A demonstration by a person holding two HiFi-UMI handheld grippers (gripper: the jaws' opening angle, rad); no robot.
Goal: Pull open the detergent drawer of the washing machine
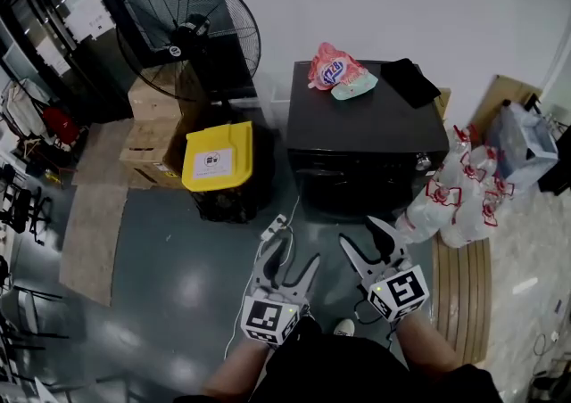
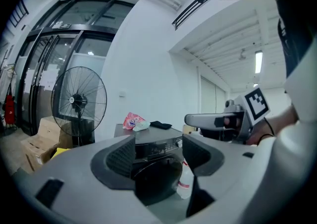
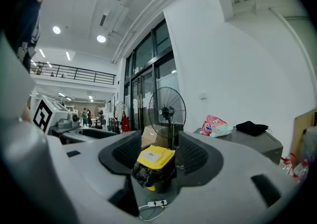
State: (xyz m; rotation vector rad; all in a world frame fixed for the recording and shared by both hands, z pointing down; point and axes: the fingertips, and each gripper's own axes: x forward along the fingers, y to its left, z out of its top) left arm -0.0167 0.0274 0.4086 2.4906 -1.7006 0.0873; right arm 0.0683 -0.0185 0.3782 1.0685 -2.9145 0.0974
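– Nearest, what are the two grippers doing?
– Left gripper [image 1: 297, 248] has its jaws spread wide with nothing between the pads. Right gripper [image 1: 359, 234] is also parted and empty. Both hang low over the grey floor [image 1: 178, 276], pointing roughly level.
– And from the left, what holds what?
– Cardboard boxes [image 1: 153, 138] are stacked under a standing fan [image 1: 190, 36]; their flaps look shut, so I can't tell the contents. Just beside them on the right is a bin [image 1: 219, 156], lined with a black bag and covered by a yellow lid, which hides the inside. A white power strip [image 1: 272, 228] lies on the floor near it.
– Where is the washing machine?
– The washing machine [image 1: 366, 138] stands against the white wall, ahead of both grippers and well apart from them. I can't pick the detergent drawer out of its dark front panel.
– Anything on its top?
– A pink packet [image 1: 330, 67] and a pale green pouch [image 1: 355, 85] touch each other near the back edge, and a black cloth [image 1: 410, 80] lies at the back right corner.
– Further right?
– Bulging clear plastic bags [image 1: 455, 196] with red markings crowd the machine's right side; what is in them is unclear.
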